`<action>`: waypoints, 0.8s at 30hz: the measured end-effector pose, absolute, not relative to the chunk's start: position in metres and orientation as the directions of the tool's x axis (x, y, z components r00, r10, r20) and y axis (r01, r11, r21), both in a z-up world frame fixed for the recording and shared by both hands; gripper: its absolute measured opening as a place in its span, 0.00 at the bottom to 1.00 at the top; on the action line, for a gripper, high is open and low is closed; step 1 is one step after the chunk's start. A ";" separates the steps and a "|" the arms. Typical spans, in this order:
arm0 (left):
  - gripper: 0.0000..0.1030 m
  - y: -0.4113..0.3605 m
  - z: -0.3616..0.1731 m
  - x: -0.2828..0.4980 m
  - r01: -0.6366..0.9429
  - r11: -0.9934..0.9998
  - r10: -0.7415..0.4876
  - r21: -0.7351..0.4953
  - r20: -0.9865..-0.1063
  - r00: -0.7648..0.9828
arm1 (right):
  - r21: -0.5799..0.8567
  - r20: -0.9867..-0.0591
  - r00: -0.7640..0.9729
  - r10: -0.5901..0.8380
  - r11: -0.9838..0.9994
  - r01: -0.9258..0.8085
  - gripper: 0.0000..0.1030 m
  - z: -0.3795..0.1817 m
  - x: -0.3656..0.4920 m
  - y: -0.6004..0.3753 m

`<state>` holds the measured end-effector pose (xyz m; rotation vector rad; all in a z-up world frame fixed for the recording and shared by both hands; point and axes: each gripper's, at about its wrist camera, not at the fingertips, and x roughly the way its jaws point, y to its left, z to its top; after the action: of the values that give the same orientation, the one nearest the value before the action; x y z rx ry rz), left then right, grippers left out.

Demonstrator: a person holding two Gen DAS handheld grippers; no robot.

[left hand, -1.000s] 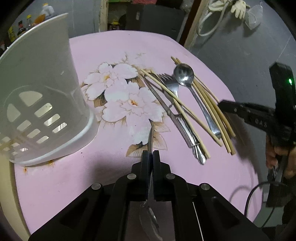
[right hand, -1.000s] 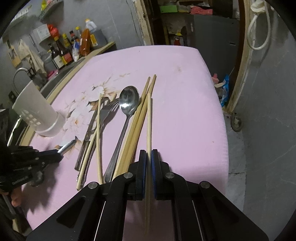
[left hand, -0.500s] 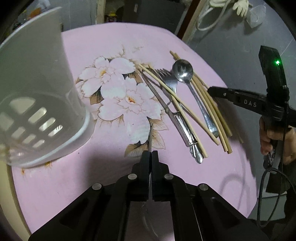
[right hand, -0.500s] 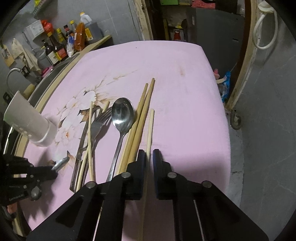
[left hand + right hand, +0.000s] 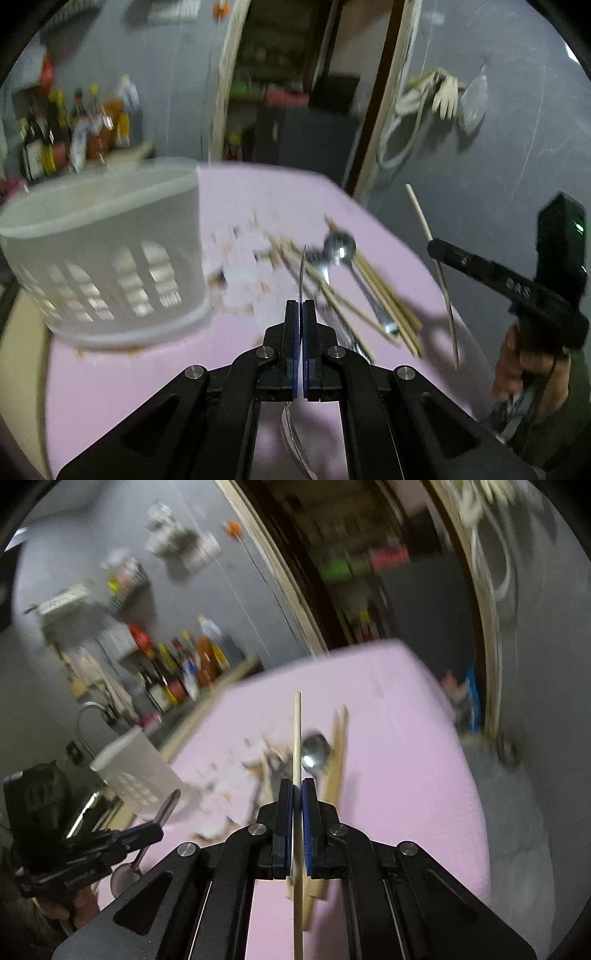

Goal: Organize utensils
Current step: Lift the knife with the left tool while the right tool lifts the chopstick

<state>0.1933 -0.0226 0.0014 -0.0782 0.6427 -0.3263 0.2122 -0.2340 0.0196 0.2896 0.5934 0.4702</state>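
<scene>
My left gripper [image 5: 300, 306] is shut on a metal spoon [image 5: 303, 269]; its handle points up past the fingertips and its bowl hangs beneath the jaws. My right gripper [image 5: 297, 786] is shut on a single pale chopstick [image 5: 296, 734], held clear of the pink table [image 5: 406, 757]. In the left wrist view the right gripper [image 5: 436, 251] shows at the right with that chopstick [image 5: 419, 214] tilted upward. A white slotted utensil holder [image 5: 107, 258] stands upright at the table's left. Another spoon [image 5: 340, 247], several chopsticks [image 5: 384, 295] and a fork lie piled mid-table.
Sauce bottles [image 5: 74, 136] line a counter behind the holder, beside a curved tap [image 5: 88, 712]. A dark doorway [image 5: 288, 92] opens beyond the table's far edge. A hand [image 5: 528, 369] grips the right tool past the table's right edge. Both views are motion-blurred.
Both grippers have risen and tilted upward. The spoon and the chopstick, which rested on the table before, now hang in the air in the shut jaws.
</scene>
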 end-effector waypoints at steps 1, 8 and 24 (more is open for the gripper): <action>0.00 -0.021 0.007 0.190 0.273 0.946 -0.324 -0.175 -0.548 0.772 | 0.378 -0.412 0.761 0.500 0.854 -0.357 0.03 0.025 0.204 -0.229; 0.00 0.020 0.059 0.172 0.241 0.937 -0.316 -0.253 -0.323 0.892 | 0.315 -0.197 0.827 0.527 0.833 -0.456 0.03 0.056 0.197 -0.192; 0.00 0.189 0.113 0.204 -0.008 0.901 -0.054 -0.435 -0.130 0.990 | 0.268 0.095 0.726 0.681 0.685 -0.678 0.03 0.119 0.245 -0.071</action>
<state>0.2041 0.1891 0.1134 -0.4495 0.1403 -0.0238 0.2448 -0.0709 0.1187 0.2952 0.0123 0.7616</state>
